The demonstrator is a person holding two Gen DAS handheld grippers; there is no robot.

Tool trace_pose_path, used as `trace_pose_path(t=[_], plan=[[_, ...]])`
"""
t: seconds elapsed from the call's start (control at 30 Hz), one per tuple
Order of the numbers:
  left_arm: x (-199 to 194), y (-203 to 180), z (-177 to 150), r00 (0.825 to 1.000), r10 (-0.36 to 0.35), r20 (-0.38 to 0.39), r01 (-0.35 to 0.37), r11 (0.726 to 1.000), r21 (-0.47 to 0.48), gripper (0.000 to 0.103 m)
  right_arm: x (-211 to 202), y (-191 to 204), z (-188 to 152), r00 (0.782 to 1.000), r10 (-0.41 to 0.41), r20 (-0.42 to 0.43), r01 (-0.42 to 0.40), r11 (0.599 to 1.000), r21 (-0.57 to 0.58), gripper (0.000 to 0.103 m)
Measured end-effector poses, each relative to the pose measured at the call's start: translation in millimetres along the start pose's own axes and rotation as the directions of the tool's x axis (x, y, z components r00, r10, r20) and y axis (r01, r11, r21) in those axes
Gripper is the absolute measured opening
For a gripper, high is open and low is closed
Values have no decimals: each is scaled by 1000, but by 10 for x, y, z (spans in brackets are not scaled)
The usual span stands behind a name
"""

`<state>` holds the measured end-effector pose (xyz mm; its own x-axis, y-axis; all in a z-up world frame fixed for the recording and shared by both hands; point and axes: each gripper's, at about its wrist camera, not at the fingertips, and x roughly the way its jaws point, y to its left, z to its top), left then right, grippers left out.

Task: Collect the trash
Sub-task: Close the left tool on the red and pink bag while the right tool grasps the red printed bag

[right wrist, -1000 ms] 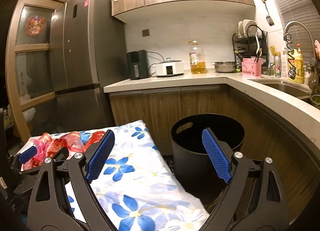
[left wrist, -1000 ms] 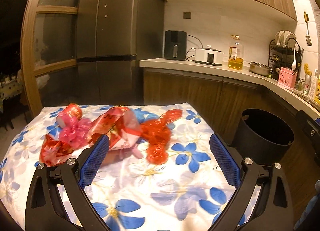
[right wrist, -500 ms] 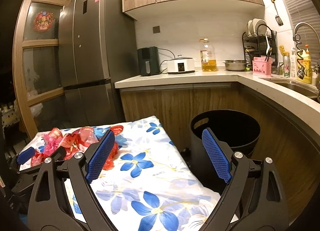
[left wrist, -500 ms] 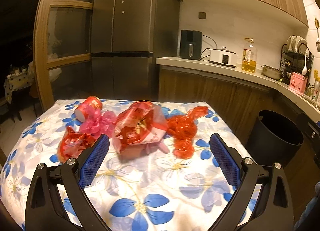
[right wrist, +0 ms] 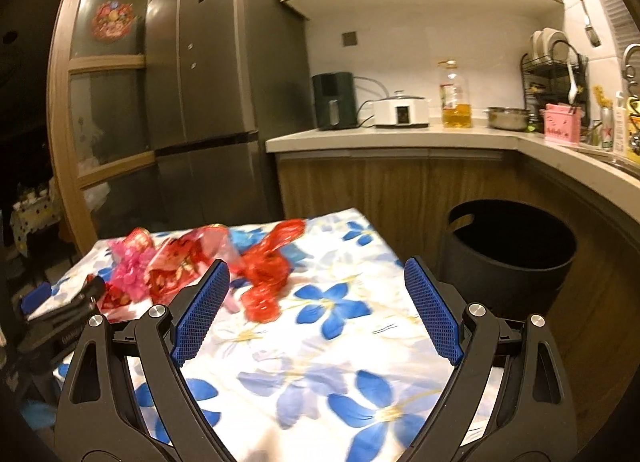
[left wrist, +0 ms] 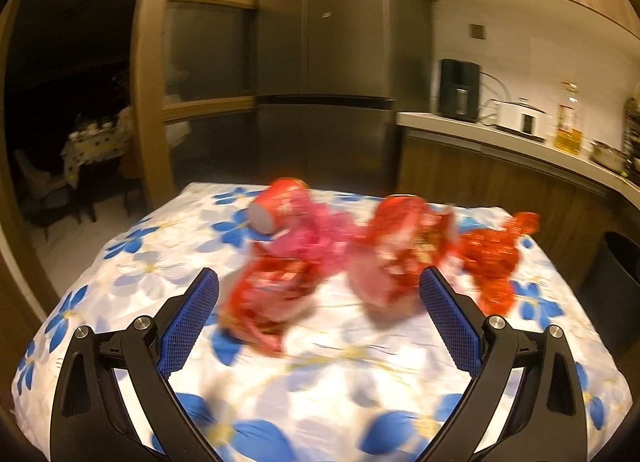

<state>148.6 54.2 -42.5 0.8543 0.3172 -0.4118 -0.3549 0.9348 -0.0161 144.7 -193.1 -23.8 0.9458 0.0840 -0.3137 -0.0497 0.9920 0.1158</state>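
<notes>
Crumpled red and pink wrappers lie in a heap on the flowered tablecloth [left wrist: 320, 390]. A red paper cup [left wrist: 276, 202] lies on its side at the back, a pink wrapper [left wrist: 316, 238] beside it, a red foil bag [left wrist: 404, 246] in the middle and a red net piece [left wrist: 494, 258] to the right. A flattened red wrapper [left wrist: 268, 294] sits nearest my left gripper [left wrist: 319, 314], which is open and empty just short of it. My right gripper [right wrist: 316, 310] is open and empty over the cloth, right of the red net piece [right wrist: 266, 262]. The black bin [right wrist: 508, 254] stands beside the table.
A grey fridge [right wrist: 224, 82] stands behind the table. The counter [right wrist: 400, 138] carries an air fryer, a cooker, an oil bottle and a dish rack. The left gripper's finger [right wrist: 36, 298] shows at the left edge of the right wrist view.
Both grippers have swung left, away from the bin and toward the wrapper heap. The left view has come closer to the wrappers. Both stay open.
</notes>
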Motion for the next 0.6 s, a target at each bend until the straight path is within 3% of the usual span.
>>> trace_pose_path(t=[0.3, 0.6], plan=[[402, 404, 35, 998, 19, -62, -21, 999, -44, 95, 180, 354, -93, 998, 41, -38, -41, 999, -19, 88], [708, 509, -57, 976, -86, -198, 70, 994, -87, 70, 355, 670, -151, 993, 93, -74, -96, 994, -47, 88]])
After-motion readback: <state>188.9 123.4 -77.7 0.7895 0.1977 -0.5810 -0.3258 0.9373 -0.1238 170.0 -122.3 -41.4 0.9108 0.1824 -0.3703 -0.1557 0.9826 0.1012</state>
